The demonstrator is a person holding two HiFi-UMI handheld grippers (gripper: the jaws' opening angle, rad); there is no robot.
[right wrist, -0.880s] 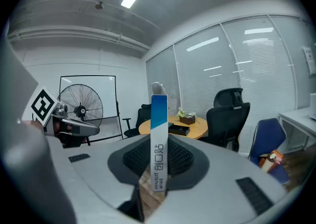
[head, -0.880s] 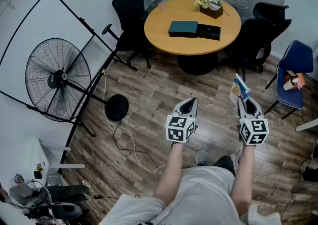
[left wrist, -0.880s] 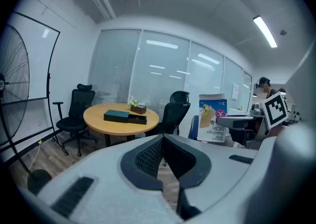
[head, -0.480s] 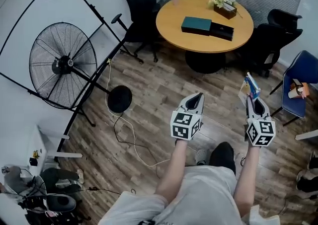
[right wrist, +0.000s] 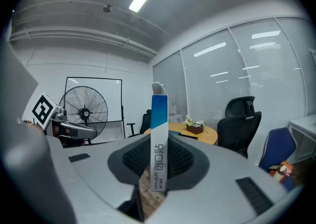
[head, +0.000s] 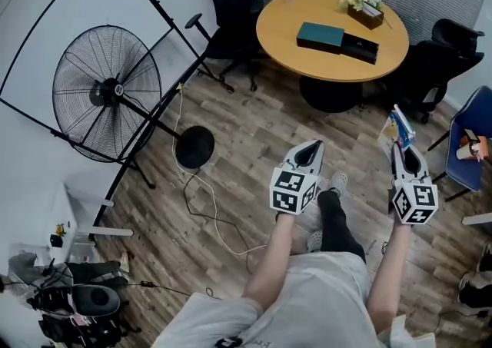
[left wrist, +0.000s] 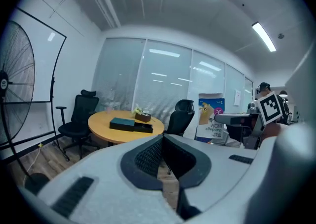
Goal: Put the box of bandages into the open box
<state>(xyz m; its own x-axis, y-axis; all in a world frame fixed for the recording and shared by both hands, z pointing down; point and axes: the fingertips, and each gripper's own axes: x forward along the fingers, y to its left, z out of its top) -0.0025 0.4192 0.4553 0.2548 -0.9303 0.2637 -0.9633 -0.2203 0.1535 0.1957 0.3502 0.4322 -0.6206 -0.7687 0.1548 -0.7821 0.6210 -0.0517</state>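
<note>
- Right gripper [head: 401, 151]: jaws narrow, clamped on the box of bandages [head: 398, 127]. In the right gripper view the box [right wrist: 159, 141] stands upright on its narrow edge between the pads, blue at the top and white with print below, reaching well above the jaw tips.
- Left gripper [head: 310, 148]: jaws together, nothing between them; the left gripper view shows the dark pads meeting at the tip [left wrist: 162, 138].
- Both grippers are held out in front of the person, side by side and apart, over the wood-plank floor [head: 254, 131]. Both point ahead, tilted slightly down.
- The left gripper view catches the bandage box [left wrist: 211, 117] off to its right, side face showing; the print is too small to read.
- Open box [head: 323, 34]: lies on the round wooden table [head: 286, 25] ahead, a teal part and a black part end to end. It is well apart from the held box of bandages.
- A small planter with flowers [head: 366, 11] is also on the table, near the far edge.
- Black office chairs stand around the table, one at its left [head: 234, 2], one at its right [head: 440, 53].
- A large floor fan [head: 108, 93] stands at left, with a white cable [head: 201, 208] trailing across the floor beside its round base.
- A blue chair [head: 475, 133] sits at the right edge with small items on its seat.
</note>
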